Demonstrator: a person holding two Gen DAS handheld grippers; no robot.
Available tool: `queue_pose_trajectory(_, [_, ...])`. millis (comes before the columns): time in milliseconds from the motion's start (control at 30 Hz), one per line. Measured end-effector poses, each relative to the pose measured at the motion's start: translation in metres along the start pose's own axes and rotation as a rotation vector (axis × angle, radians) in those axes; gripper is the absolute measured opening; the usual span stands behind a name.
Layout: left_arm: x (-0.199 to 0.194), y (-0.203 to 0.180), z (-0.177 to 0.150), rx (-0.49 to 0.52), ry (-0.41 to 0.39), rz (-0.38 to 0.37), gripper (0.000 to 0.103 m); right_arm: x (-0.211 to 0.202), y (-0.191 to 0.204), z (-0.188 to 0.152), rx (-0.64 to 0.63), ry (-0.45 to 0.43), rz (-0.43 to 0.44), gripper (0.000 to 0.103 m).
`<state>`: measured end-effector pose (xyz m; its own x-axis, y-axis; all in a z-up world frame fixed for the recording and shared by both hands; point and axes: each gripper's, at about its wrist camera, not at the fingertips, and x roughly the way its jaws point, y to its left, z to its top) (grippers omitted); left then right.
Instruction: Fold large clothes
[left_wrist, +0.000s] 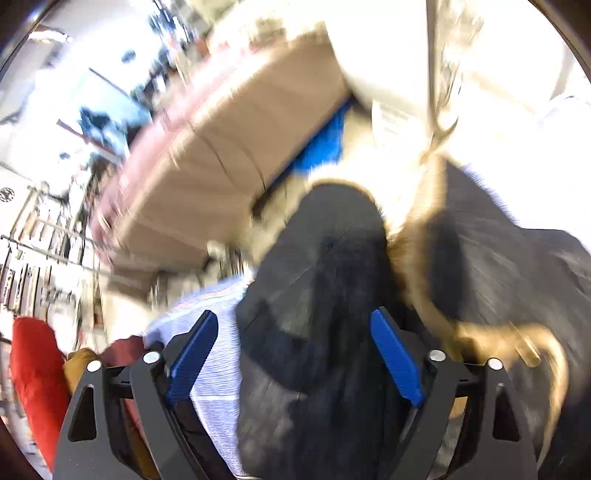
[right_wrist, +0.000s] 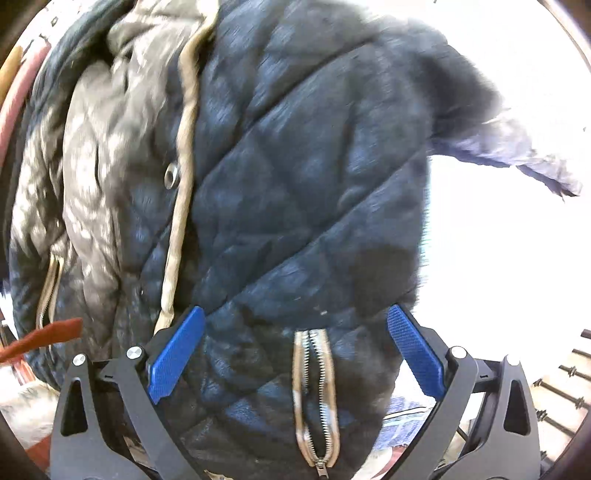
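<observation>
A dark navy quilted jacket (right_wrist: 295, 177) with tan trim, a snap button and a silver zipper (right_wrist: 316, 391) fills the right wrist view. My right gripper (right_wrist: 295, 325) is open, its blue pads spread either side of the jacket's zippered part, which lies between the fingers. In the left wrist view the same jacket (left_wrist: 332, 295) is blurred, dark with a tan edge (left_wrist: 436, 306). My left gripper (left_wrist: 295, 328) is open, with dark jacket fabric between its blue pads.
A tan sofa (left_wrist: 221, 155) with a blue item (left_wrist: 325, 144) on it lies ahead of the left gripper. A light striped cloth (left_wrist: 214, 332), a red cushion (left_wrist: 33, 376) and shelving stand at left. A red strap (right_wrist: 44, 336) shows at left in the right wrist view.
</observation>
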<state>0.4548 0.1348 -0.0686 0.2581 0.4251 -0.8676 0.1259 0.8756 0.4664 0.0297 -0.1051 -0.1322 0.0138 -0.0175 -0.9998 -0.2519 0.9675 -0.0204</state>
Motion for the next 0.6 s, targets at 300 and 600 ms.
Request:
queue_pose_trajectory(300, [0.033,-0.047,-0.025,0.133,-0.008,0.060,0.025,-0.002,-0.085,-0.012,0.178,0.078,0.010,0.098])
queue_pose_trajectory(600, [-0.051,0.096,-0.111,-0.335,-0.190,-0.058,0.008,-0.033,-0.125,0.040,0.193,-0.025,-0.005,0.098])
